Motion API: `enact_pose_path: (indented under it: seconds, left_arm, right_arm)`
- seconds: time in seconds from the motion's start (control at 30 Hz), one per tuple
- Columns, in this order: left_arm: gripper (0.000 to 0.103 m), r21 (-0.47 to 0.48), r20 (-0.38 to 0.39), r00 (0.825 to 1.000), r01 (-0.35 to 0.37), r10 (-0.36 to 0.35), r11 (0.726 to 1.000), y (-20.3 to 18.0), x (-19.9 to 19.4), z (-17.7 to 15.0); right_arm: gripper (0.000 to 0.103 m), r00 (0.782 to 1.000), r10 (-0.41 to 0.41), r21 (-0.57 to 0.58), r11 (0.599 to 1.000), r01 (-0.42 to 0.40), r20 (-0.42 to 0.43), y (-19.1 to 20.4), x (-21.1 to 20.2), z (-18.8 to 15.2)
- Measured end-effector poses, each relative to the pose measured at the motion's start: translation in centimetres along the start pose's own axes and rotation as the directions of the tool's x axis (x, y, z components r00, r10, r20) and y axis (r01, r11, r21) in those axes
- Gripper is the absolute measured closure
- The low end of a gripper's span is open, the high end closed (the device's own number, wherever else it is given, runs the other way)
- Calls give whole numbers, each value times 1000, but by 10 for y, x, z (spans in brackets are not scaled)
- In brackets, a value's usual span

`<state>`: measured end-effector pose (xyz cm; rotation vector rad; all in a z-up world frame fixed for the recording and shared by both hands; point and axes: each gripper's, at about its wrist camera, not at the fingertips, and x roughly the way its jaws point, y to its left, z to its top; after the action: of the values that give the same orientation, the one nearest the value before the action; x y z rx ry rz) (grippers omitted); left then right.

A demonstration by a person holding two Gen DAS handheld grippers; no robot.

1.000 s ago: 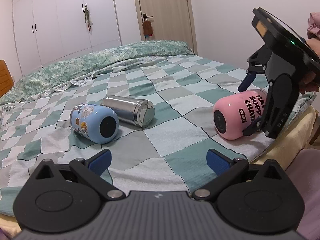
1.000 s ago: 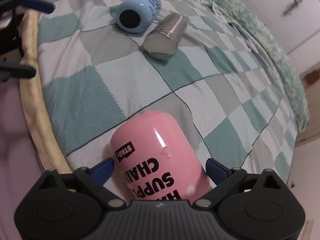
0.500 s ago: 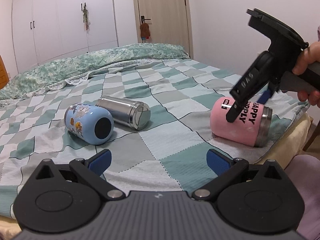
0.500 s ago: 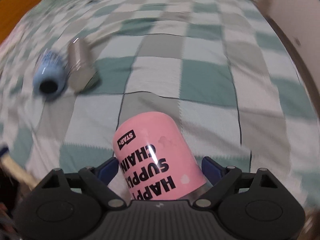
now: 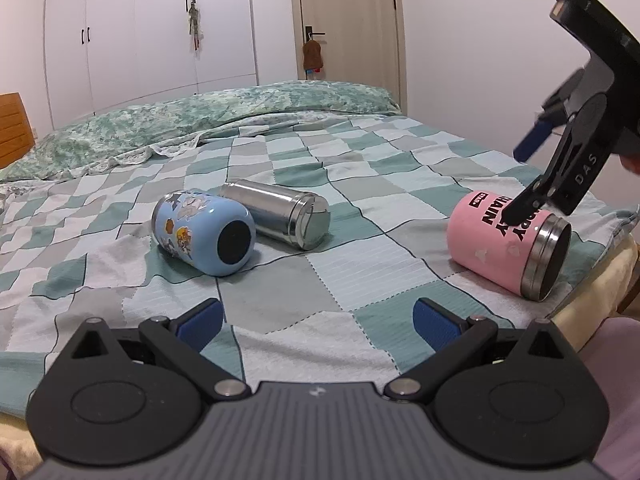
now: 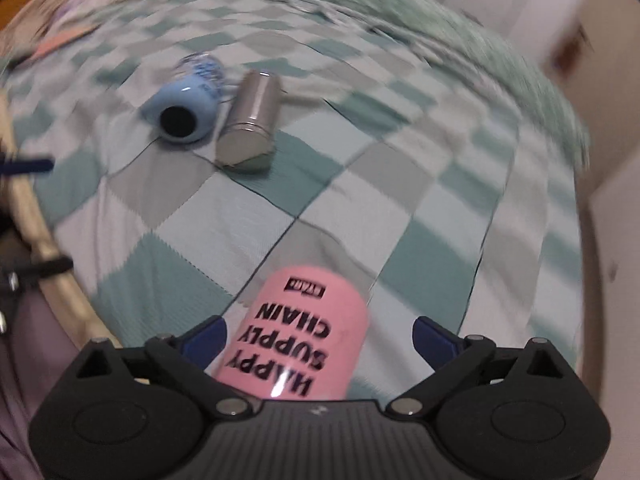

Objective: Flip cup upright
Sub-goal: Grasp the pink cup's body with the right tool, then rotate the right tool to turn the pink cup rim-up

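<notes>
Checkered bedding (image 5: pixel 360 264) fills most of both views, with plenty of bare quilt left between the cups. 3 cups are seen lying on their sides: the pink cup (image 5: pixel 508 240) near the bed's right edge, a blue cup (image 5: pixel 204 232) touching a steel cup (image 5: pixel 280 216). The right gripper (image 6: pixel 316 338) is spread wide around the pink cup, pads apart from it. The left gripper (image 5: pixel 316 318) is held wide open, holding nothing. The right view is blurred.

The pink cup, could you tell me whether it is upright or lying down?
Lying down: the pink cup rests on its side on the bed.
</notes>
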<state>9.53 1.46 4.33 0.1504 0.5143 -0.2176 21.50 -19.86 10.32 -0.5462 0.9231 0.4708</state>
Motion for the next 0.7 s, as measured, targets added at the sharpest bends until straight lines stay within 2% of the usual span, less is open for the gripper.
enact_pose_path:
  seconds: [0.07, 0.2, 0.23, 0.3, 0.37, 0.43, 0.5, 0.57, 0.7]
  left_arm:
    - [0, 0, -7, 1000, -10, 10, 1000, 1, 1, 0]
    - [0, 0, -10, 1000, -25, 25, 1000, 0, 2, 1]
    - [0, 0, -9, 1000, -24, 24, 1000, 0, 1, 1]
    - [0, 0, -11, 1000, -23, 23, 1000, -1, 0, -1]
    - [0, 2, -16, 1000, -25, 25, 1000, -1, 1, -2]
    - [0, 2, -21, 999, -25, 25, 1000, 0, 2, -2]
    - [0, -1, -22, 999, -24, 24, 1000, 0, 3, -1]
    - [0, -2, -19, 1000, -20, 20, 1000, 1, 4, -1]
    - [0, -5, -18, 1000, -13, 13, 1000, 2, 4, -2]
  right_arm:
    - [4, 1000, 18, 0, 1000, -18, -11, -6, -1, 3]
    - [4, 982, 171, 131, 978, -159, -83, -27, 15, 5]
    - [6, 973, 204, 167, 968, -185, -106, -29, 22, 3]
    - [17, 952, 269, 237, 944, -230, -148, -32, 35, -5]
    - [16, 942, 296, 298, 924, -240, -157, -33, 43, -14]
    - [18, 942, 304, 382, 895, -232, -140, -37, 44, -20]
    - [18, 946, 305, 497, 841, -215, -107, -42, 44, -26]
    - [18, 947, 314, 625, 753, -207, -65, -47, 44, -35]
    - [18, 954, 299, 787, 585, -195, 15, -50, 45, -52]
